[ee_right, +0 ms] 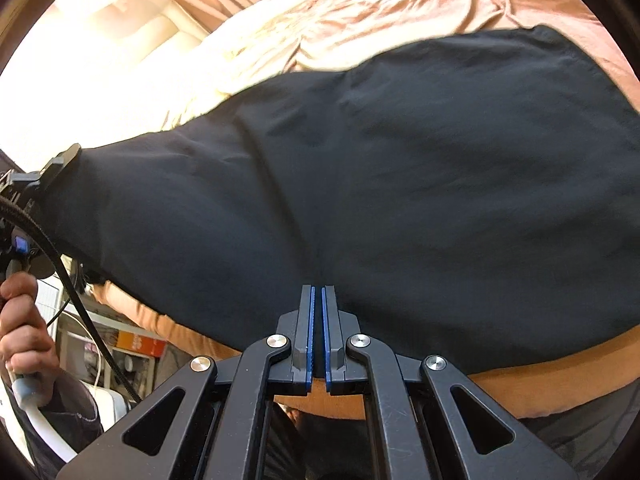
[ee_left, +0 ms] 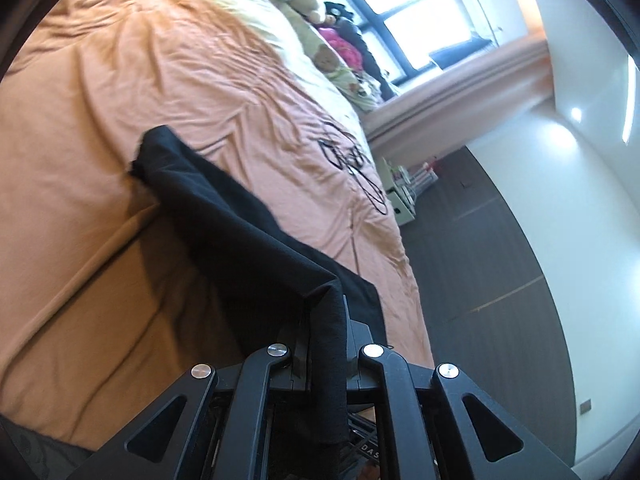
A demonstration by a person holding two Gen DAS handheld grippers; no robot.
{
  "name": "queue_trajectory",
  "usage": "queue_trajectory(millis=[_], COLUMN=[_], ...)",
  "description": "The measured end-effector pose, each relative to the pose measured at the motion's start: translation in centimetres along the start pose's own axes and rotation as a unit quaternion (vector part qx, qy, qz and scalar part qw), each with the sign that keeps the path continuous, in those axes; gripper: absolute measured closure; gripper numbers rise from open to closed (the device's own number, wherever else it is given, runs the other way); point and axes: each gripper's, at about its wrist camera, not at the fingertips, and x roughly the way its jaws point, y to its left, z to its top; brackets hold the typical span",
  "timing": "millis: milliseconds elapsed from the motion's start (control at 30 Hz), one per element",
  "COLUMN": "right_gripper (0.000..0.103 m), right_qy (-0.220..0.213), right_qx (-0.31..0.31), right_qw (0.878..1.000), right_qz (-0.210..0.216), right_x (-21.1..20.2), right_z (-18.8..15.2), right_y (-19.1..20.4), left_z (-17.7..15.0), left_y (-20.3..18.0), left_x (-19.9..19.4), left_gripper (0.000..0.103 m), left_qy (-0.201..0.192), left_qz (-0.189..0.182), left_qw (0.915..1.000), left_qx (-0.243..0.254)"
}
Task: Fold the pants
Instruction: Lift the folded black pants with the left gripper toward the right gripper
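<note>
The black pants point(ee_right: 400, 184) are spread over an orange bedspread point(ee_right: 400, 12). My left gripper point(ee_left: 326, 320) is shut on an edge of the pants point(ee_left: 240, 216); the cloth drapes over and hides its fingers and stretches taut away to the upper left. In the right wrist view my right gripper point(ee_right: 318, 292) has its blue-padded fingers point(ee_right: 311, 320) nearly together at the near edge of the pants, with a thin gap between the pads; whether cloth is pinched at the tips is unclear. The left gripper point(ee_right: 60, 168) also shows there at the left, holding a corner of the pants.
A black cable point(ee_left: 352, 164) lies on the bedspread point(ee_left: 120, 100) near its far edge. Plush toys point(ee_left: 316, 12) sit by the window. Dark floor point(ee_left: 500, 240) and a white cabinet point(ee_left: 400, 200) lie beside the bed. Shelving point(ee_right: 120, 352) stands at lower left.
</note>
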Motion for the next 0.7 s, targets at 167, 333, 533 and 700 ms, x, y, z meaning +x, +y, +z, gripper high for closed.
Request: queue_trajectory(millis=[167, 333, 533, 700], right_gripper=[0.103, 0.103, 0.102, 0.102], right_qy=[-0.031, -0.058, -0.081, -0.091], right_qx=[0.01, 0.027, 0.05, 0.072], right_qw=[0.999, 0.998, 0.995, 0.993], right_qz=[0.007, 0.008, 0.008, 0.008], right_x=[-3.0, -5.9, -8.5, -10.0], right_z=[0.2, -0.4, -1.3, -2.1], right_y=[-1.5, -3.3, -5.6, -7.5], left_z=[0.5, 0.3, -0.6, -1.9], left_y=[-3.2, -6.4, -9.6, -12.0], left_x=[2.5, 5.6, 9.3, 12.9], left_gripper=[0.095, 0.095, 0.095, 0.095], left_qy=[0.018, 0.043, 0.078, 0.113], left_qz=[-0.011, -0.022, -0.03, -0.03], left_qw=[0.9994, 0.9972, 0.9927, 0.987], left_qx=[0.029, 0.058, 0.087, 0.11])
